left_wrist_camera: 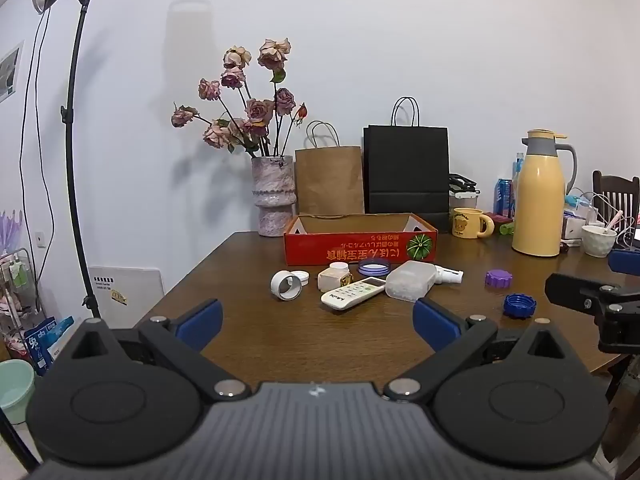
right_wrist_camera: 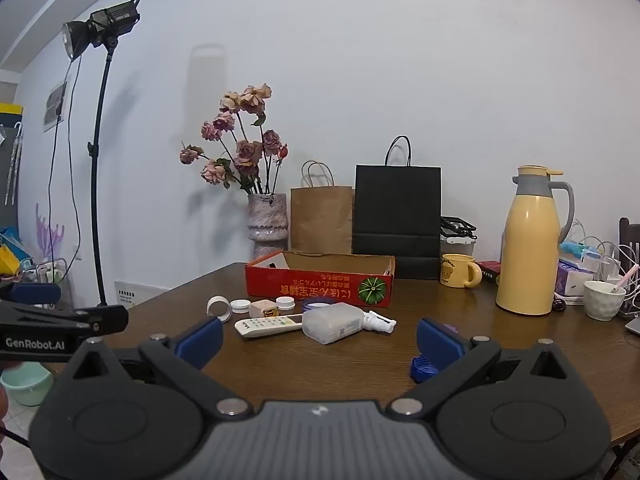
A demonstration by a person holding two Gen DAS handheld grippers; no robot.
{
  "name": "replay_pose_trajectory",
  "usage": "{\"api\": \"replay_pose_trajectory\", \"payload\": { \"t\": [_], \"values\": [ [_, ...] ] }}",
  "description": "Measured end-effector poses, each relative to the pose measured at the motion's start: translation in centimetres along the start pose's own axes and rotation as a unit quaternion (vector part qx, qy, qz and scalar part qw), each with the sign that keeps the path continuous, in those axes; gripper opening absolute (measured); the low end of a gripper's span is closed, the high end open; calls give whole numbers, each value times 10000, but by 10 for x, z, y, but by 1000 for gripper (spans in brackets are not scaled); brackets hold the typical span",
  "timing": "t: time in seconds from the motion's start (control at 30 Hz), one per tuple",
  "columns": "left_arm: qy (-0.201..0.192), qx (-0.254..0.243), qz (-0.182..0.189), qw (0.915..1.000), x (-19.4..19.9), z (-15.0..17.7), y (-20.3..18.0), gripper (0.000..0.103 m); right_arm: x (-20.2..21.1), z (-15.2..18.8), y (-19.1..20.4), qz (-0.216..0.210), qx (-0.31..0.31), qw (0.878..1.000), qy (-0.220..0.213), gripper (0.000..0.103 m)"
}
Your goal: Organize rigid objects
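A red cardboard tray [left_wrist_camera: 360, 246] [right_wrist_camera: 320, 286] stands open at the back of the brown table. In front of it lie a white remote [left_wrist_camera: 354, 292] [right_wrist_camera: 269, 325], a clear plastic box [left_wrist_camera: 408, 280] [right_wrist_camera: 332, 322], a white spray nozzle [left_wrist_camera: 450, 276] [right_wrist_camera: 380, 322], a white ring [left_wrist_camera: 286, 285] [right_wrist_camera: 219, 307], a small cream jar [left_wrist_camera: 334, 276] [right_wrist_camera: 264, 308], white caps [right_wrist_camera: 239, 305], a purple-rimmed lid [left_wrist_camera: 374, 267], a purple cap [left_wrist_camera: 499, 279] and a blue cap [left_wrist_camera: 519, 305] [right_wrist_camera: 423, 367]. My left gripper [left_wrist_camera: 318, 324] and right gripper [right_wrist_camera: 320, 336] are open and empty, short of the objects.
A vase of dried roses [left_wrist_camera: 274, 196], a brown bag [left_wrist_camera: 329, 180], a black bag [left_wrist_camera: 406, 172], a yellow mug [left_wrist_camera: 468, 222], a yellow thermos [left_wrist_camera: 538, 196] and a white bowl [left_wrist_camera: 598, 240] stand along the back and right. A lamp stand [left_wrist_camera: 74, 140] is left of the table.
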State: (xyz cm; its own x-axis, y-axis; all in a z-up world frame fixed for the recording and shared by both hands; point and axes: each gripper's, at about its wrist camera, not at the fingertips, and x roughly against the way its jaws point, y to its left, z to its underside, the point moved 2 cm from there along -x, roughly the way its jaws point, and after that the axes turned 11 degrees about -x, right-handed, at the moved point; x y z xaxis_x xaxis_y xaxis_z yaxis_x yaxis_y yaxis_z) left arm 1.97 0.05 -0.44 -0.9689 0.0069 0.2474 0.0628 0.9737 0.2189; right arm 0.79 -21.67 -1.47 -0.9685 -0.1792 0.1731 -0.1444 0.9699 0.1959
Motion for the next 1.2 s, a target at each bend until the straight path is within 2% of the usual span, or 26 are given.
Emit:
{"api": "replay_pose_trajectory", "payload": {
  "t": [1.2],
  "values": [
    [-60, -8, -18, 10000, 1, 0, 0, 103, -1, 0, 0, 2, 0, 10000, 16, 103]
  ]
}}
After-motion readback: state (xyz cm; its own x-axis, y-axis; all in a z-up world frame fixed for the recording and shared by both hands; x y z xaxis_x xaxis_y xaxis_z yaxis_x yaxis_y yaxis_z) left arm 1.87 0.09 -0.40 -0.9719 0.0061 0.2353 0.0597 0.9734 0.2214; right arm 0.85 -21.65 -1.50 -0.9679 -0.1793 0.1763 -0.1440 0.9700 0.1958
